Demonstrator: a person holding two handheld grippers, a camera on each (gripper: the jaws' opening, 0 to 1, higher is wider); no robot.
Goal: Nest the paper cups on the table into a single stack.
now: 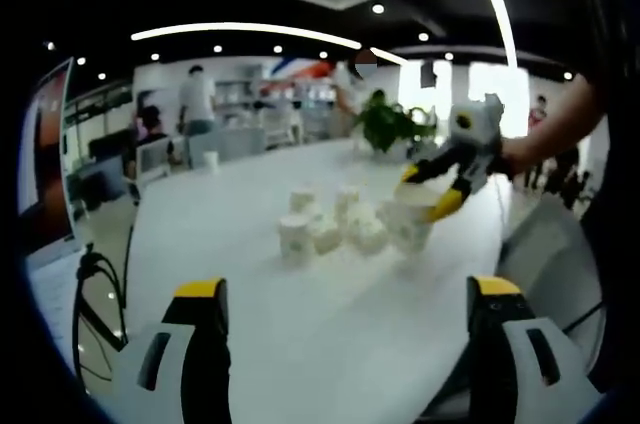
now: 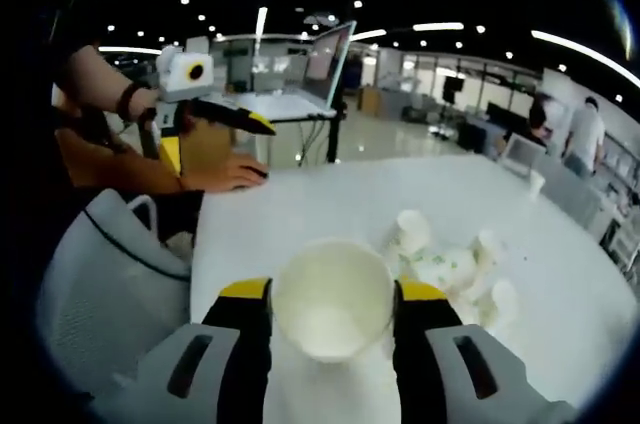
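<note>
Several white paper cups (image 1: 330,224) stand and lie in a loose cluster in the middle of the white table (image 1: 300,344). My left gripper (image 1: 345,319) is open, low over the near part of the table, well short of the cluster. The right gripper (image 1: 428,192) comes in from the right, shut on one upright paper cup (image 1: 410,224) just right of the cluster. In the right gripper view, that held cup (image 2: 332,309) sits mouth-up between the jaws of my right gripper (image 2: 332,294). The other cups (image 2: 450,264) lie just beyond it, and the left gripper (image 2: 225,129) hovers at the upper left.
A lone cup (image 1: 211,159) stands far off on the table. A potted plant (image 1: 385,124) is at the far end. Grey chairs (image 2: 110,264) flank the table edge. A laptop (image 2: 310,69) sits on a stand beyond. People stand in the background.
</note>
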